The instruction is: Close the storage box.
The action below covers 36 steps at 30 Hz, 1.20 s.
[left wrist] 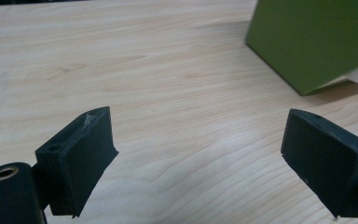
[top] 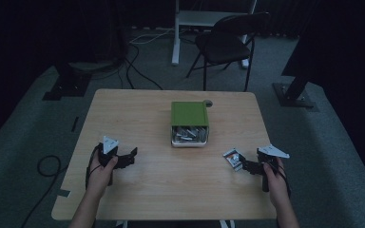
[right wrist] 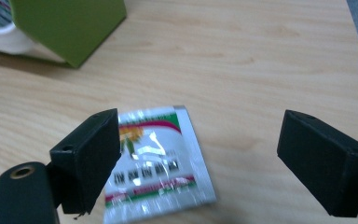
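Note:
A green box (top: 189, 113) stands at the middle of the wooden table (top: 171, 190), and its white open front (top: 190, 135) holds several small packets. The box also shows in the left gripper view (left wrist: 312, 42) and in the right gripper view (right wrist: 70, 23). A shiny packet (top: 233, 157) with red and green print lies flat on the table at the right. My right gripper (top: 244, 165) hovers just over it, open; the packet (right wrist: 156, 163) lies under the gap, nearer the left jaw. My left gripper (top: 128, 158) is open over bare wood (left wrist: 200, 126), with nothing between its jaws.
Beyond the table's far edge stand a black folding chair (top: 228, 40) and a white desk leg (top: 176, 33). Cables (top: 138, 66) run across the grey floor. Dark stand bases sit at the far left (top: 69, 83) and far right (top: 292, 92).

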### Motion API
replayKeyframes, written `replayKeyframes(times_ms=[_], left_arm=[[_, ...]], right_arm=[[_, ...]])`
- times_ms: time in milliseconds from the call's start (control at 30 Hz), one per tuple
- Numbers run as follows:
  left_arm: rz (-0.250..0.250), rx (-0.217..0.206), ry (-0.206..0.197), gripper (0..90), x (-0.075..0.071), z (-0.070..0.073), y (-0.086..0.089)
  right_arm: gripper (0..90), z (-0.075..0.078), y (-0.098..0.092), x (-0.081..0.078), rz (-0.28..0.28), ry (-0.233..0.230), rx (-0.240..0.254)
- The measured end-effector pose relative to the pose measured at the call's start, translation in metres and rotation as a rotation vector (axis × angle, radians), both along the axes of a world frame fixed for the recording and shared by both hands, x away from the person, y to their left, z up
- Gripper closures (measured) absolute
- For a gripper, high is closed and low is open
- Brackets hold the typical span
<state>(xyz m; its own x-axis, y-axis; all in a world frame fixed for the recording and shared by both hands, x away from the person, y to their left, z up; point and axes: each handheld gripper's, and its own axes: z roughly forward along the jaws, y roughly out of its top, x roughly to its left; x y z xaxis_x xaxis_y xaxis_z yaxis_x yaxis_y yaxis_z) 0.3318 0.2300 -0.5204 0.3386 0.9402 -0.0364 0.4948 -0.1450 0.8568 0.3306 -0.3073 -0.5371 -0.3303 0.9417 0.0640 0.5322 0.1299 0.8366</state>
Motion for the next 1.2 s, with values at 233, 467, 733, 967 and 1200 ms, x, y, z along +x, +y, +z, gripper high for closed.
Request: replayKeyframes(times_ms=[233,467,733,967,1200], left_arm=[[0.045,-0.002,0.015,10.2,-0.011,-0.004,0.016],[0.092,-0.016,0.037,10.3,-0.024,-0.011,0.033],[0.135,-0.013,0.076,10.3,-0.037,-0.02,0.049],[0.218,0.018,0.104,10.3,-0.049,-0.024,0.062],[0.275,0.009,0.123,10.3,-0.057,-0.028,0.07]], right_arm=[[12.9,-0.011,-0.016,-0.011,-0.034,0.025,-0.019],[13.0,-0.015,-0.027,-0.026,-0.061,0.038,-0.034],[13.0,-0.023,-0.036,-0.04,-0.105,0.069,-0.045],[13.0,-0.025,-0.038,-0.048,-0.122,0.091,-0.047],[13.0,-0.027,-0.035,-0.048,-0.112,0.14,-0.083]])
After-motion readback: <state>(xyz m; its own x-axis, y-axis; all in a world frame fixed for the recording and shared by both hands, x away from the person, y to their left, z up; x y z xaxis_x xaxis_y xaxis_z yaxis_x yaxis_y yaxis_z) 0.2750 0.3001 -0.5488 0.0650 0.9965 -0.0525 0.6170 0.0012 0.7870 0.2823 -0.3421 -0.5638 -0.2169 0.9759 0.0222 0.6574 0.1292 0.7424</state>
